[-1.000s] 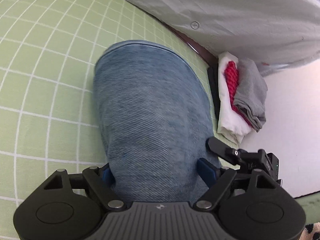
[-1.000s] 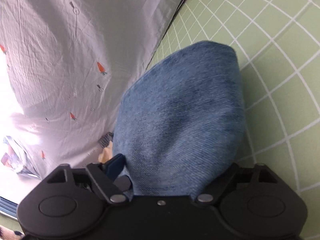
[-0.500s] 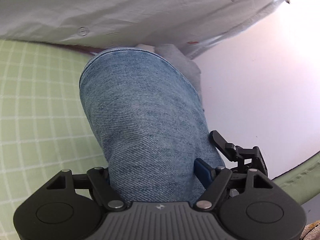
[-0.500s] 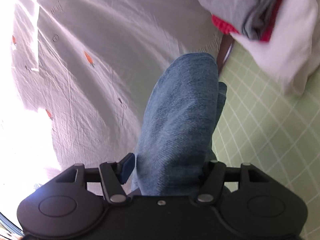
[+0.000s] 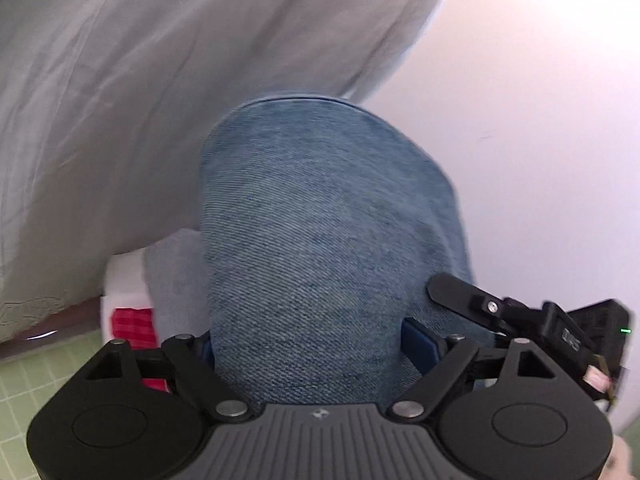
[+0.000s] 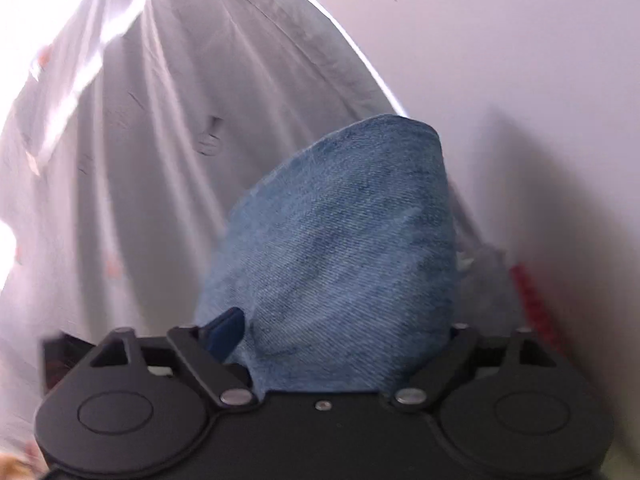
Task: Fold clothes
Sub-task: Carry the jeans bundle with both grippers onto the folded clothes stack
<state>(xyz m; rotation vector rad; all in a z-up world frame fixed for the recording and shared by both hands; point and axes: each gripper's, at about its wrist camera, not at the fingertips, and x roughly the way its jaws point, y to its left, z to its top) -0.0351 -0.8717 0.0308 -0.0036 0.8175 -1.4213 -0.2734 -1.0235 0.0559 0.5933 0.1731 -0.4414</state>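
A folded bundle of blue denim fills the middle of the left wrist view, and my left gripper is shut on its near end. The same denim stands up in the right wrist view, with my right gripper shut on it; a blue pad shows at its left side. Both grippers hold the bundle lifted and tilted toward the wall. The other gripper's body shows at the right of the left wrist view.
A pale grey curtain hangs at the left and a white wall stands on the right. A stack of folded white, red and grey clothes lies low at the left on the green checked mat.
Both grippers have lifted the denim off the green mat and swung it up toward the wall. The mat has dropped out of most of both views; the clothes stack is now low beside the bundle.
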